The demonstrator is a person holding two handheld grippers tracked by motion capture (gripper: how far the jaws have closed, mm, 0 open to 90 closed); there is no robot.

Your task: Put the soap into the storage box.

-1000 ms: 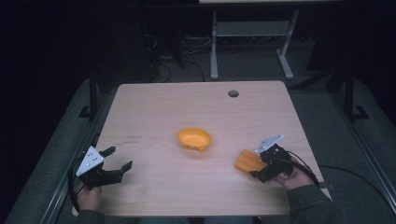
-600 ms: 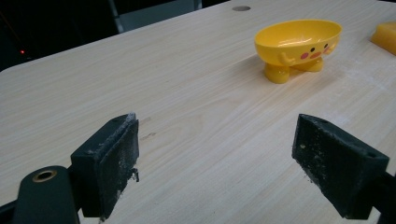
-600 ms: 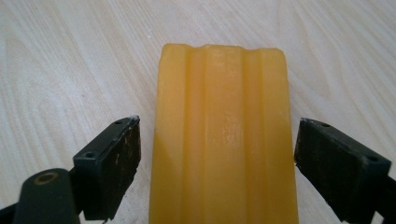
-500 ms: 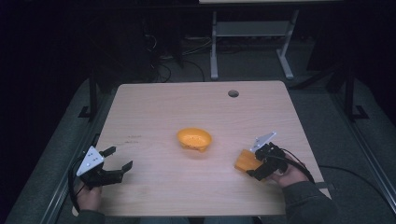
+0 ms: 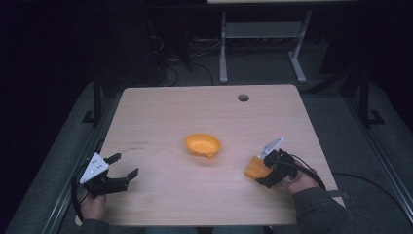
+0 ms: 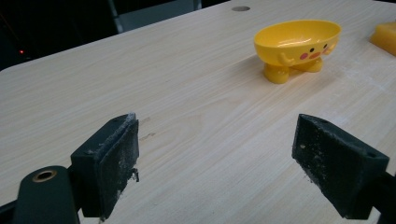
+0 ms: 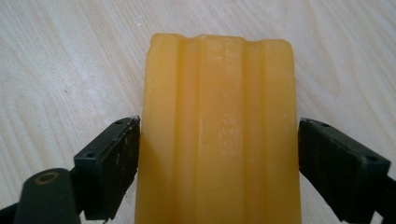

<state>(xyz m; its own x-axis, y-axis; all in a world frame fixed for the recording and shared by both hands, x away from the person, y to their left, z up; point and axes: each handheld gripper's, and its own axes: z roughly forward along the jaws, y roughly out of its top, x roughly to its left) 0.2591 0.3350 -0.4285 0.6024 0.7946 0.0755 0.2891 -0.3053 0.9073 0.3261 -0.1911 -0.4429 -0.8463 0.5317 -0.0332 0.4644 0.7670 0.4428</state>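
Observation:
An orange-yellow ridged soap bar (image 5: 254,168) (image 7: 217,140) lies on the wooden table (image 5: 160,112) at the right. My right gripper (image 5: 261,172) (image 7: 217,154) is open with its jaws on either side of the bar: one jaw touches it, the other stands just off it. A yellow duck-faced dish (image 5: 202,145) (image 6: 296,42) on small feet stands empty at the table's middle. Near the front left, my left gripper (image 5: 125,165) (image 6: 215,154) is open over bare wood, pointing toward the dish. The bar's corner (image 6: 385,37) shows at that view's right edge.
A round cable hole (image 5: 243,97) sits near the table's far edge. Beyond the table, a white desk frame (image 5: 263,39) and cables lie on the dark floor. Metal rails (image 5: 380,146) run along both sides of the table.
My right gripper has slid forward toward the left so its jaws now straddle the soap bar. The left gripper and the dish have stayed put.

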